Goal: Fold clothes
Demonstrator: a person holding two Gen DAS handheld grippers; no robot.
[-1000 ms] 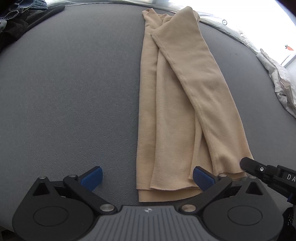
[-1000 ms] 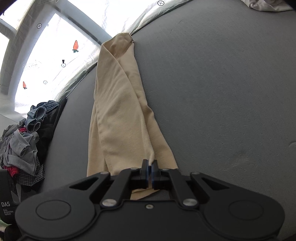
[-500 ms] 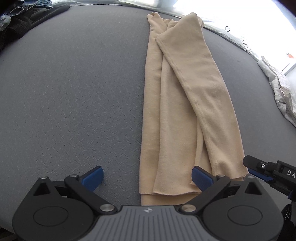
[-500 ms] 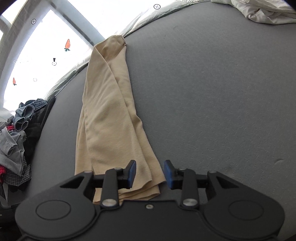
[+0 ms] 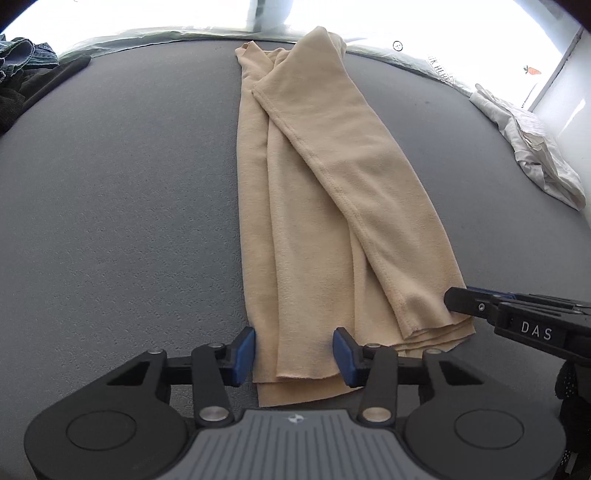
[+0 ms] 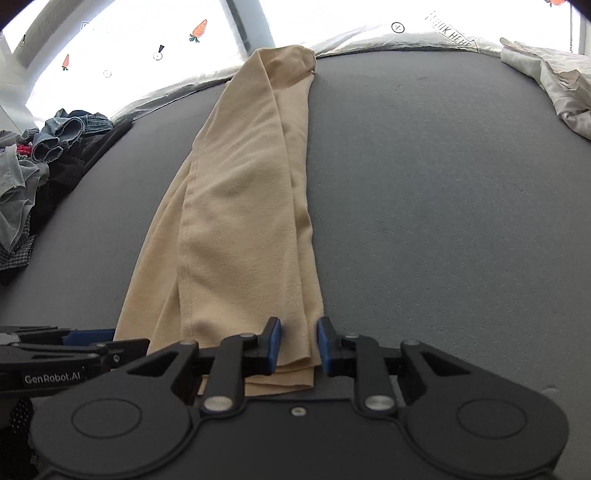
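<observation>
A long beige garment, folded lengthwise into a narrow strip, lies on the grey surface and runs away from me. My left gripper straddles the near left corner of its hem. Its jaws are closing with the cloth lying flat between the blue pads, not pinched. My right gripper straddles the near right edge of the beige garment. Its jaws are closing too, and a gap still shows around the cloth. The right gripper also shows at the garment's right corner in the left wrist view.
A heap of dark clothes and denim sits at the far left edge of the surface. A crumpled white cloth lies at the far right. Bright windows with carrot stickers stand behind the far edge.
The left jaws have narrowed from wide apart to just around the hem's left corner. The right jaws went from shut to apart, then narrowed, and that gripper rolled and shifted along the hem.
</observation>
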